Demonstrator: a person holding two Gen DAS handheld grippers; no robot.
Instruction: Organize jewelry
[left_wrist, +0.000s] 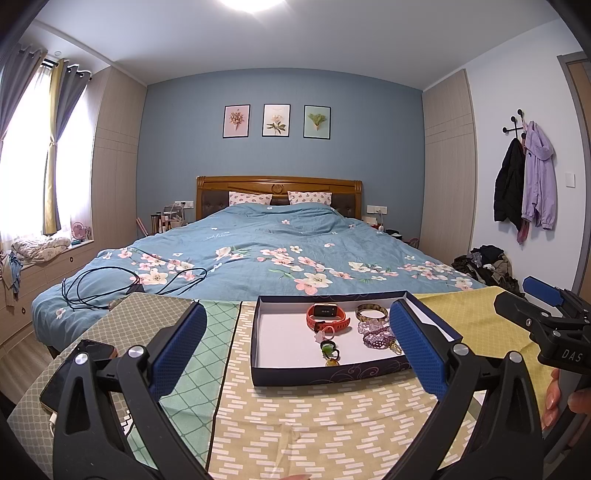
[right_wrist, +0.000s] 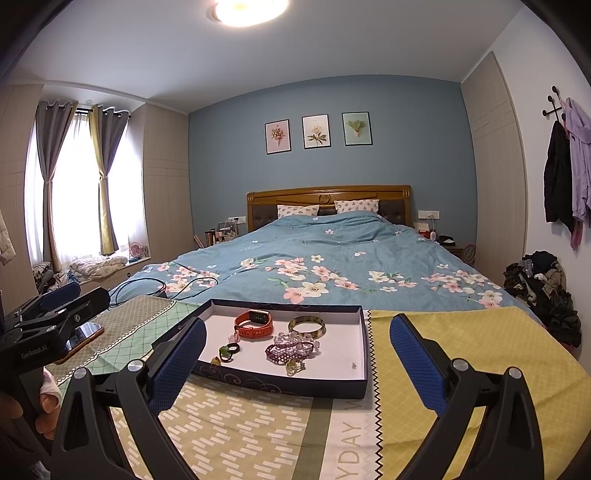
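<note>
A shallow dark blue box (left_wrist: 317, 374) (right_wrist: 284, 384) with a white floor sits on the patterned tablecloth. In it lie a red smartwatch (left_wrist: 327, 316) (right_wrist: 254, 324), a tortoiseshell bangle (left_wrist: 371, 312) (right_wrist: 306, 326), purple and clear bead bracelets (left_wrist: 375, 334) (right_wrist: 291, 347), a pink flower ring (left_wrist: 324, 335), a green ring (left_wrist: 328, 348) (right_wrist: 226, 350) and small yellow pieces (right_wrist: 293, 366). My left gripper (left_wrist: 297, 328) is open and empty, held in front of the box. My right gripper (right_wrist: 297, 332) is open and empty, also short of the box. Each gripper shows at the edge of the other's view.
A phone (left_wrist: 74, 373) (right_wrist: 83, 338) lies on the cloth at the left. Behind the table is a bed (left_wrist: 266, 258) with a blue floral duvet and black cables (left_wrist: 110, 284). A pile of clothes (right_wrist: 543, 288) is on the floor at the right.
</note>
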